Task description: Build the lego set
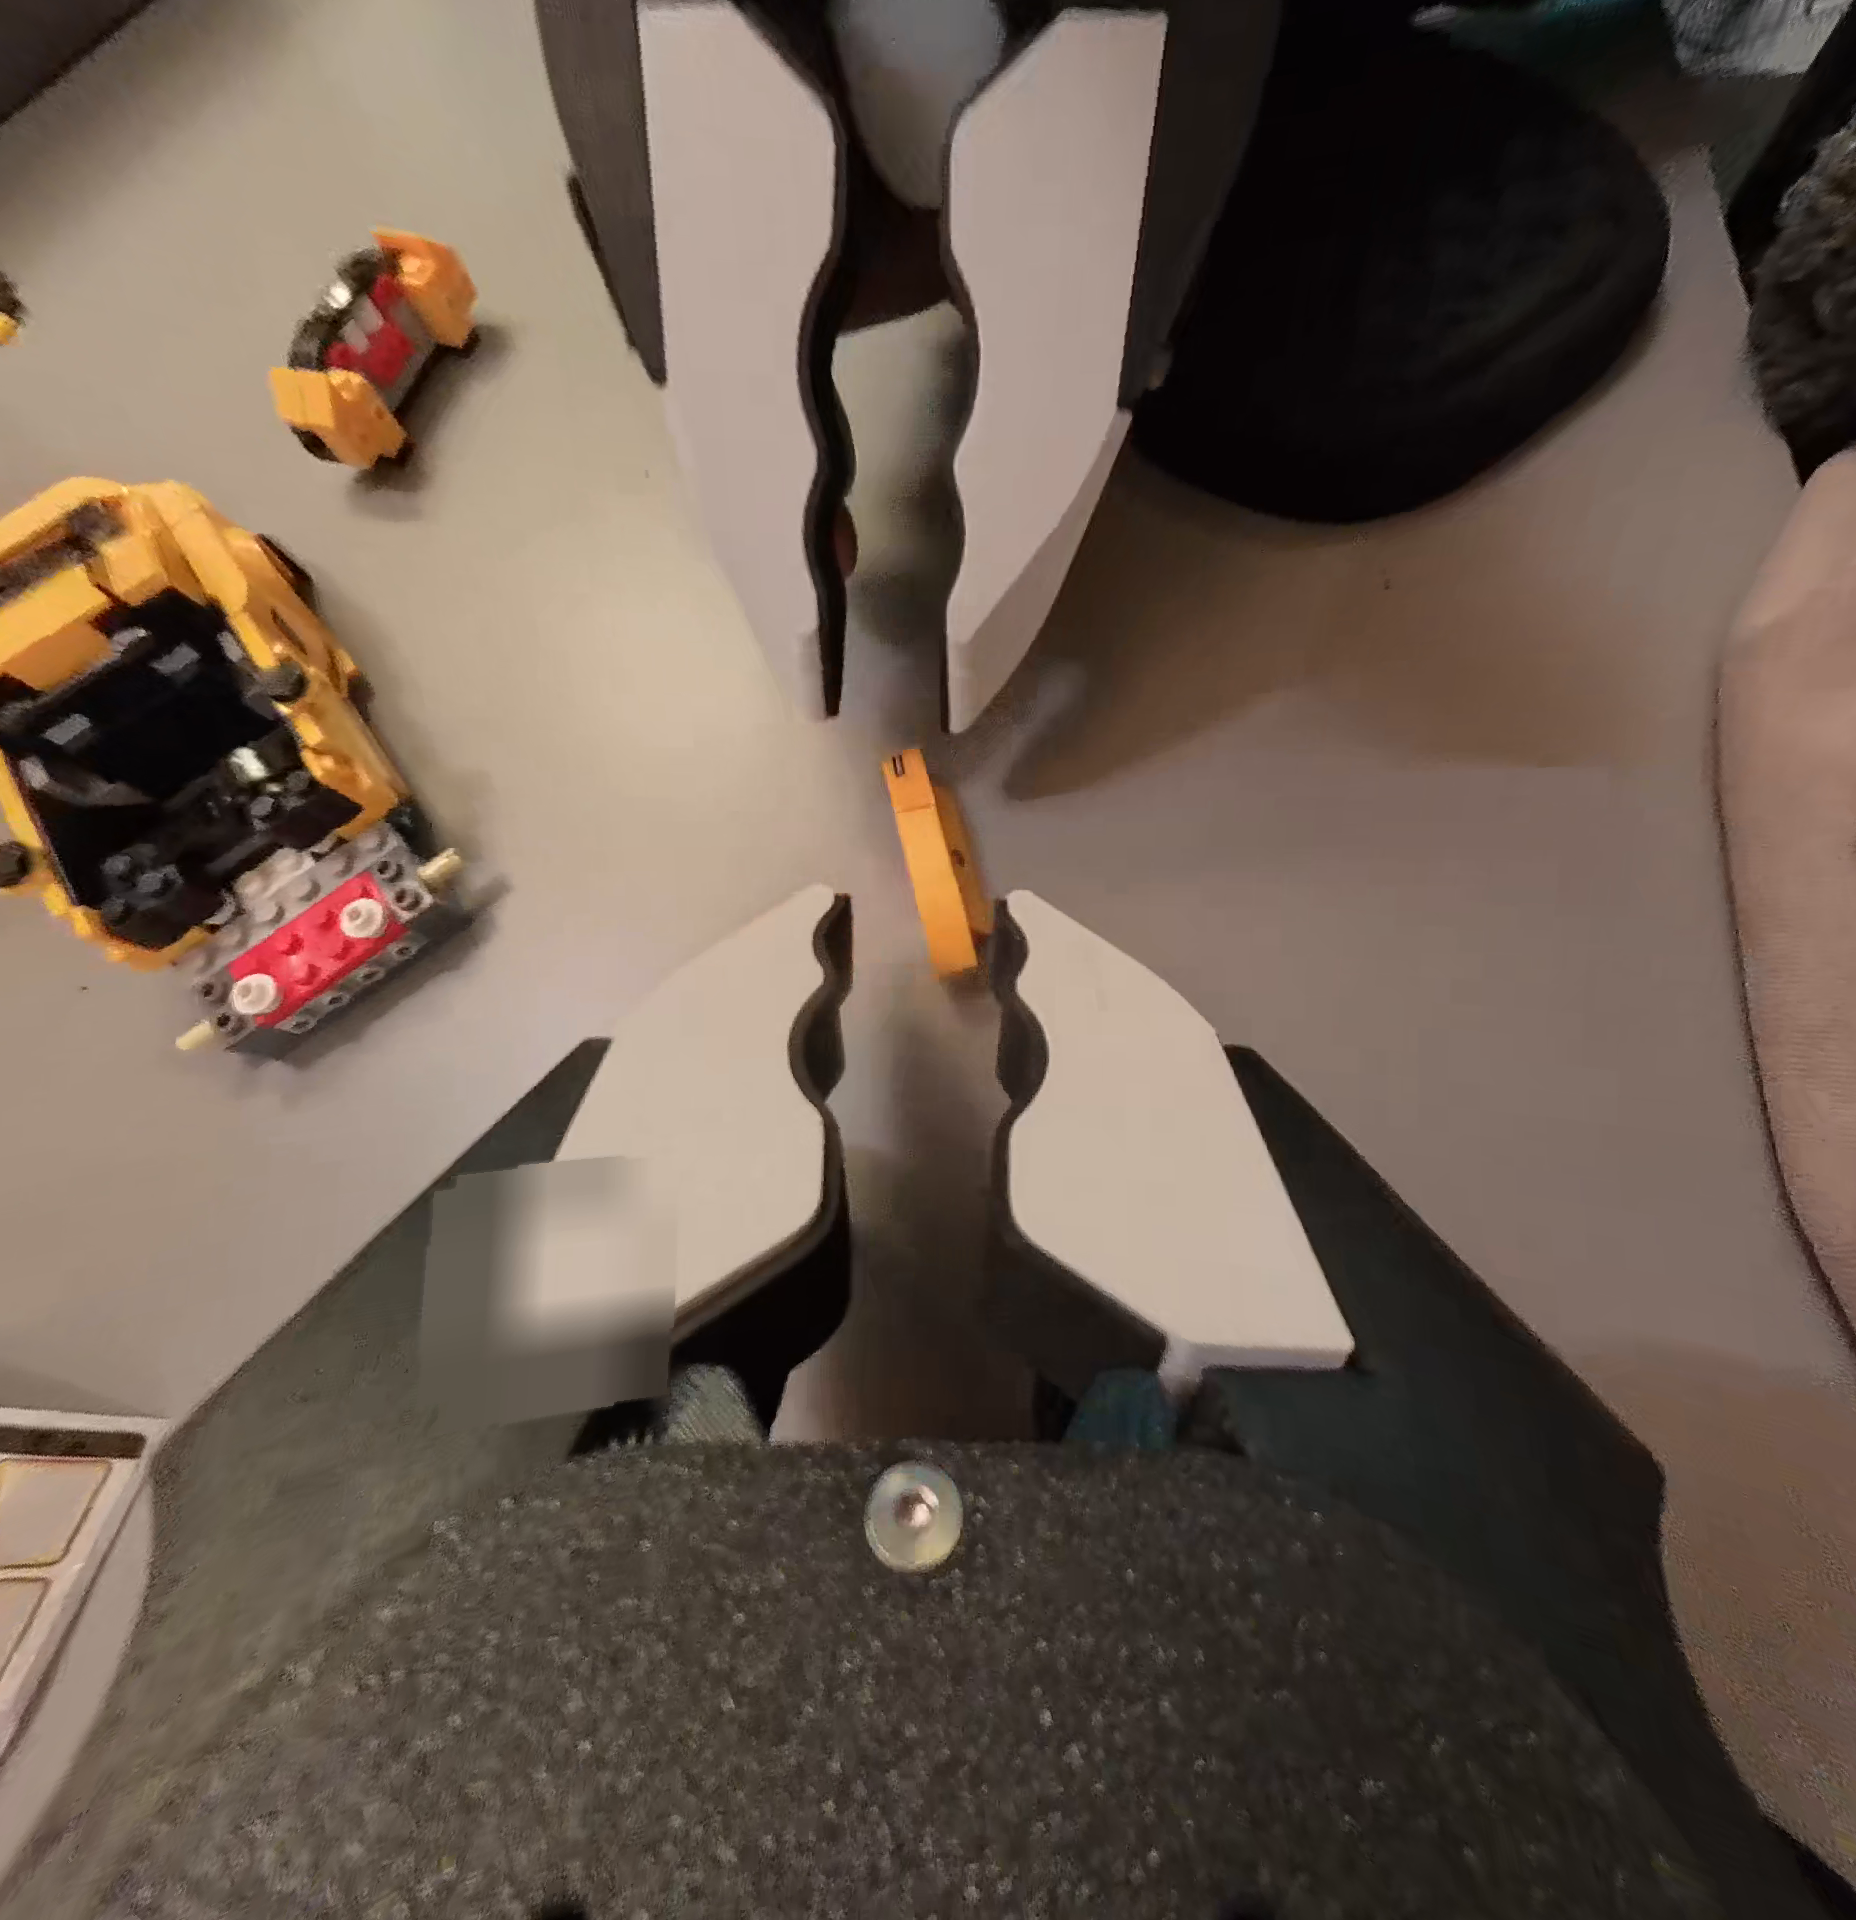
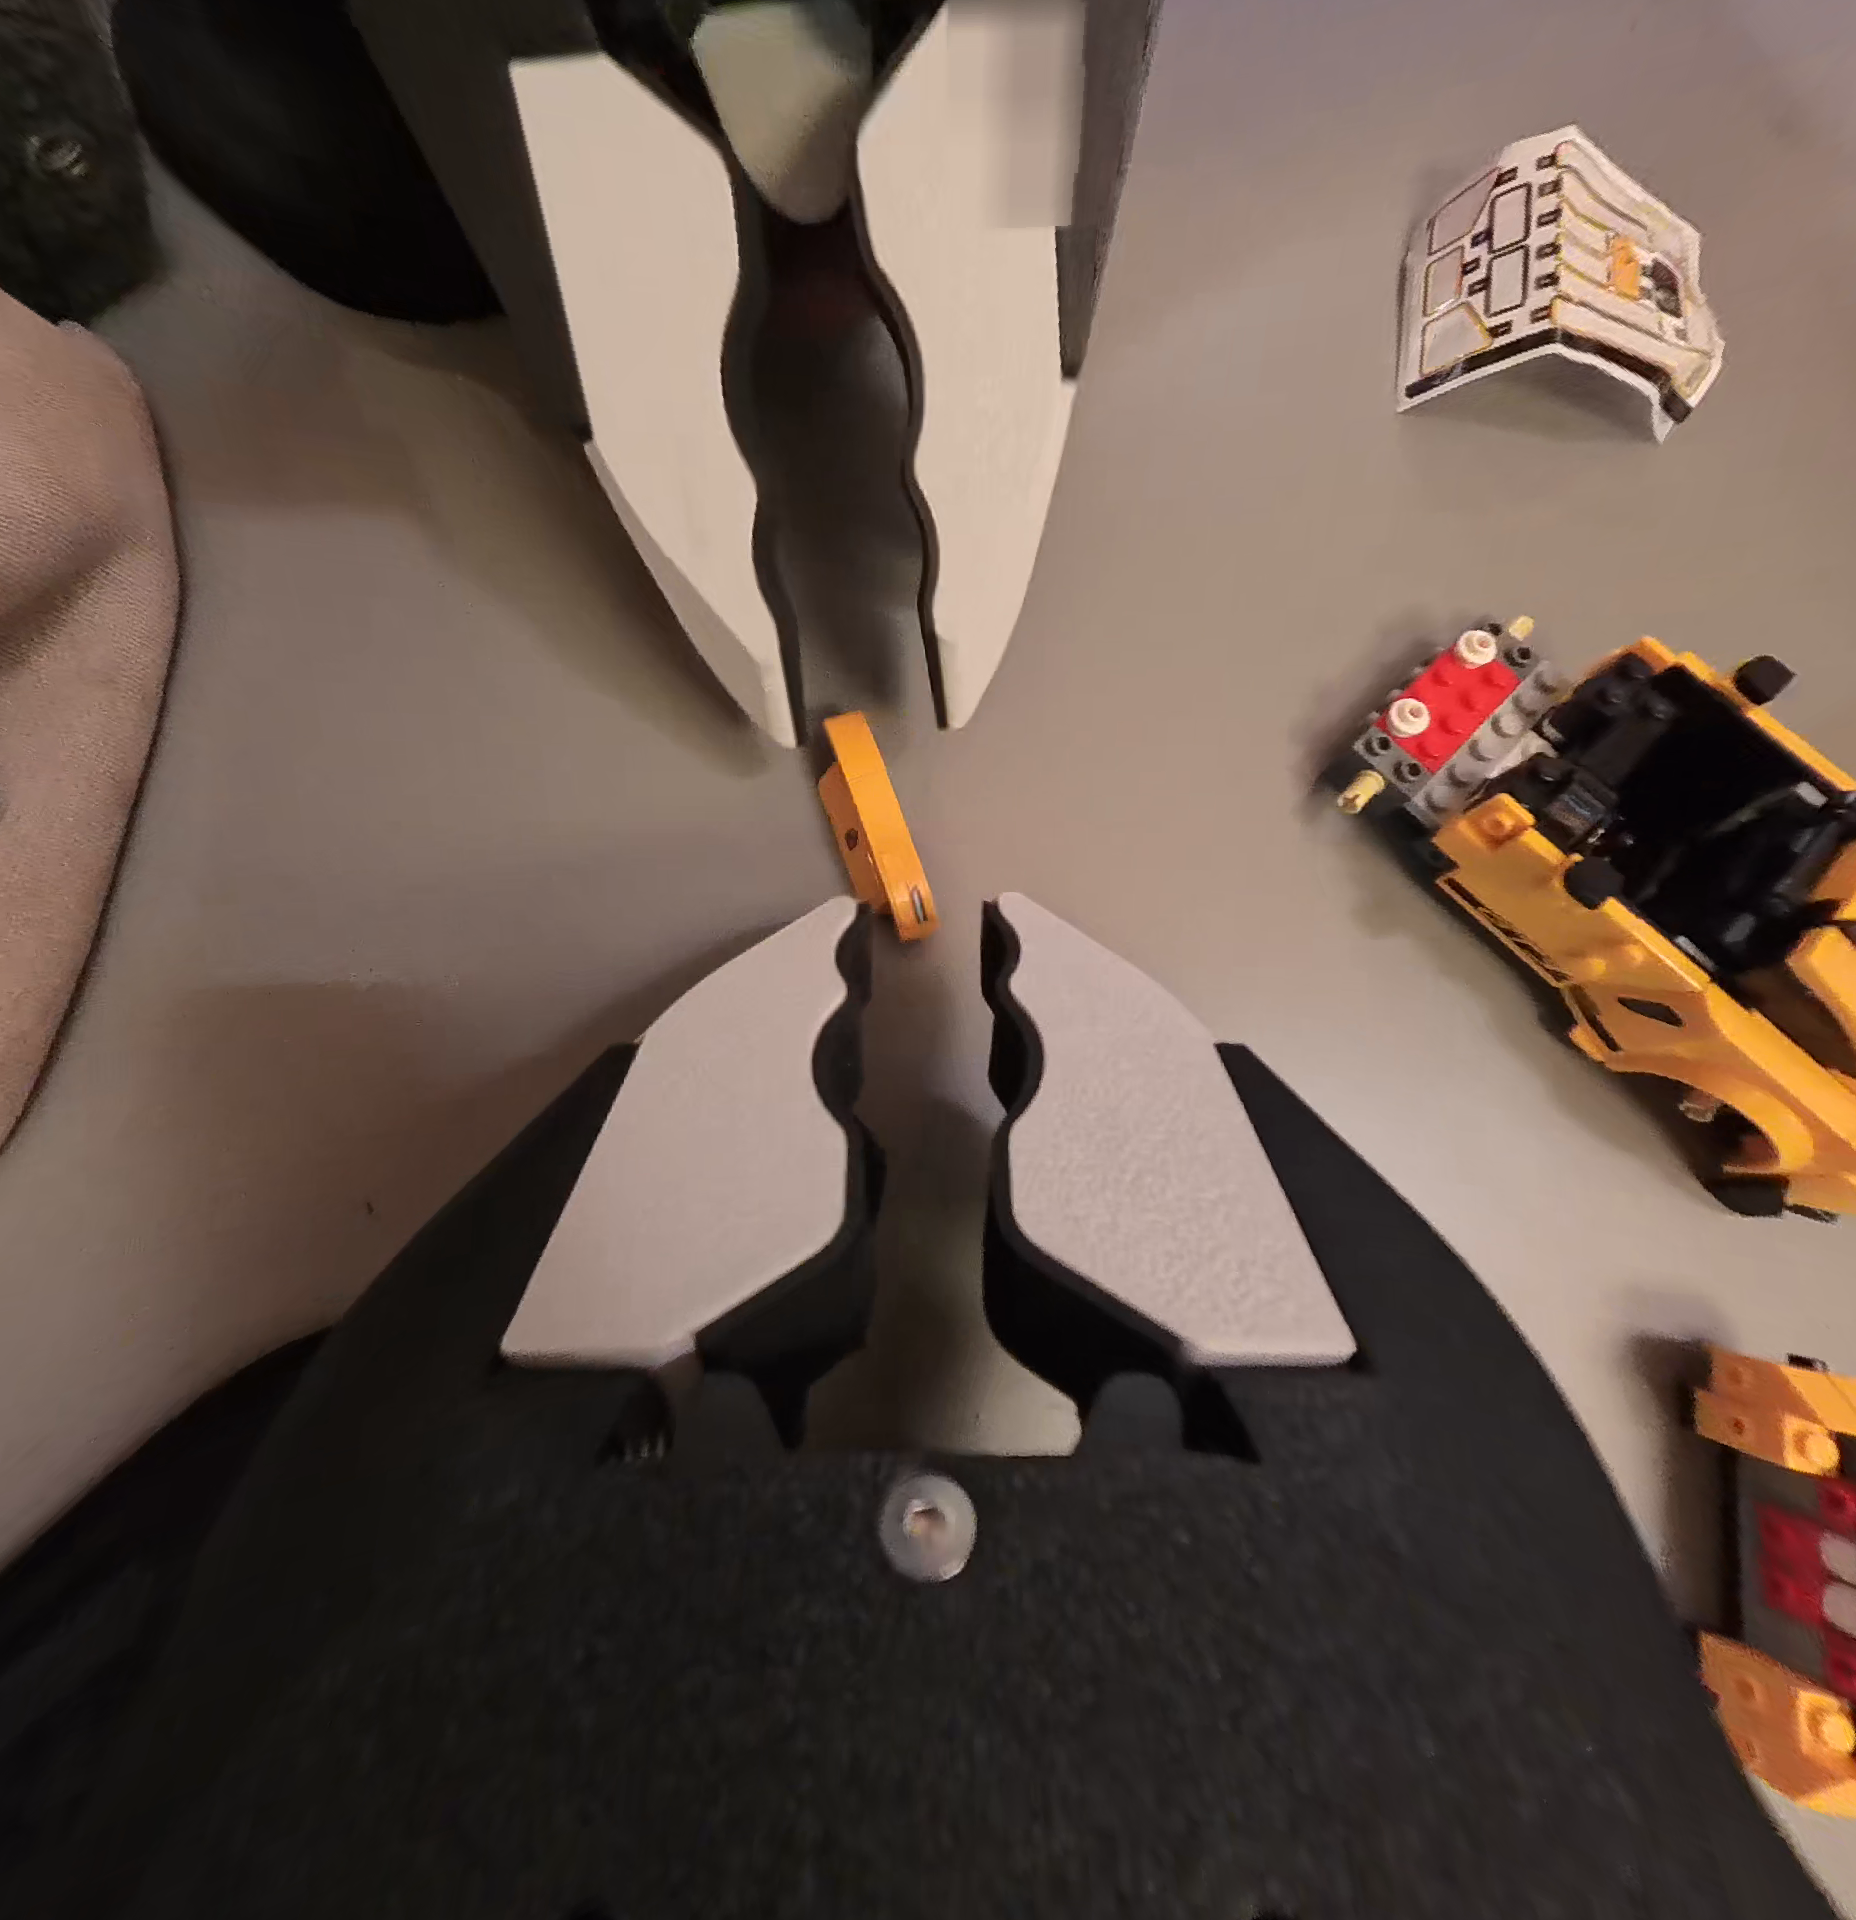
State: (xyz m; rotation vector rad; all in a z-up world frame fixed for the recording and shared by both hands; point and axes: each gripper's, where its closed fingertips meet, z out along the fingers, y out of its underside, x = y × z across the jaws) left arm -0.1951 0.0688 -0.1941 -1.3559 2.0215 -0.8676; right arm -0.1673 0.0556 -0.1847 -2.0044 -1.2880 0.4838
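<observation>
From my left wrist view, far out to the left of my fingers sits the yellow car body (image 1: 176,748) with its red plate, and beyond it a small orange-and-red sub-build (image 1: 378,348), both flat on the grey surface (image 1: 550,644). My left gripper (image 1: 924,904) has its fingers parted, nothing clamped; the small orange piece (image 1: 934,862) stands on edge just ahead, its near end touching or just beside the tip of my right-hand finger. Opposite, the right gripper (image 1: 888,717) points back at me, tips just beside the piece's far end.

Switching to the right wrist view: right gripper (image 2: 924,904) also spread, holding nothing. The orange piece (image 2: 874,831) lies between the two sets of tips, closer to my left-hand finger. Off to the right: folded instruction sheet (image 2: 1558,281), car body (image 2: 1672,894), sub-build (image 2: 1797,1579).

My read: this piece is tiny, light, rigid, smooth plastic, so likely to skate or tip if nudged. I'd pinch it across its two broad flat faces, mid-length, closing gently and squarely so it doesn't squirt out.
</observation>
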